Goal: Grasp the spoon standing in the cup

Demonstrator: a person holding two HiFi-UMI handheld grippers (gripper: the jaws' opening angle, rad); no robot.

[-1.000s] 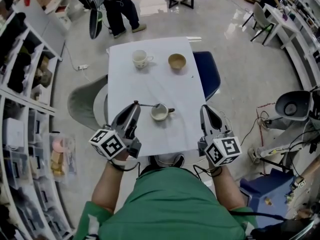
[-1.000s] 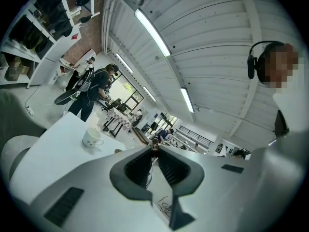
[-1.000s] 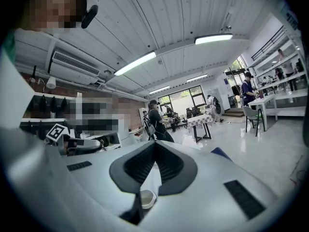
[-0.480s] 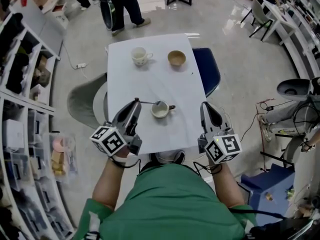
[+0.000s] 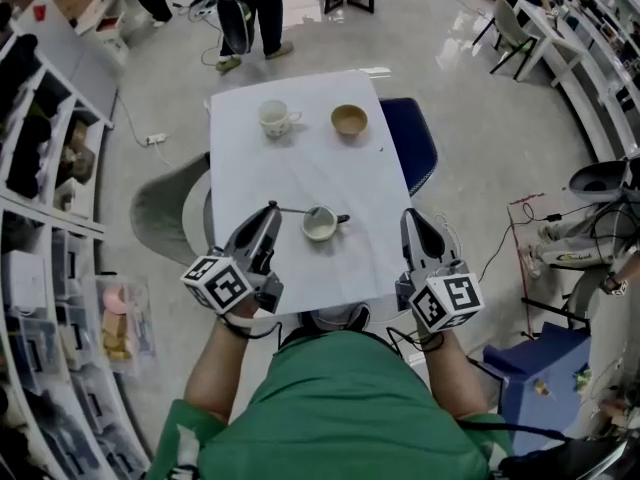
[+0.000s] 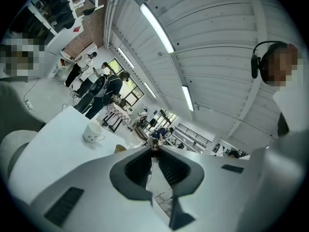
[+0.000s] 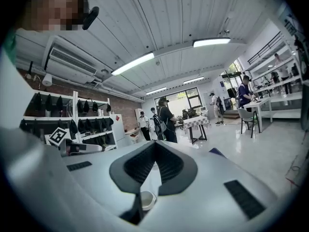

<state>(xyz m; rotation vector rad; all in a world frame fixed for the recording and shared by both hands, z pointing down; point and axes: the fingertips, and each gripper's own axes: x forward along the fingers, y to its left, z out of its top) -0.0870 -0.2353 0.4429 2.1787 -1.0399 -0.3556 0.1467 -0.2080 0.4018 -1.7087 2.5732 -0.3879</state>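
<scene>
A white cup (image 5: 319, 224) stands near the front of the white table (image 5: 300, 168). A metal spoon (image 5: 292, 210) leans out of it to the left. My left gripper (image 5: 271, 208) is shut, its tips at the end of the spoon's handle. In the left gripper view the jaws (image 6: 154, 148) meet at the tips with a small dark end pinched between them. My right gripper (image 5: 409, 214) hovers at the table's right edge, shut and holding nothing. Through the gap below its jaws (image 7: 155, 144) the cup (image 7: 146, 200) shows in the right gripper view.
A second white cup (image 5: 273, 118) and a tan bowl (image 5: 349, 120) stand at the table's far end. A blue chair (image 5: 410, 143) is at the right side, a grey chair (image 5: 165, 208) at the left. Shelves (image 5: 40, 168) line the left wall. People stand beyond the table.
Both grippers, the spoon and the cup have stayed in place. The people beyond the table have walked a little, and the view has shifted slightly.
</scene>
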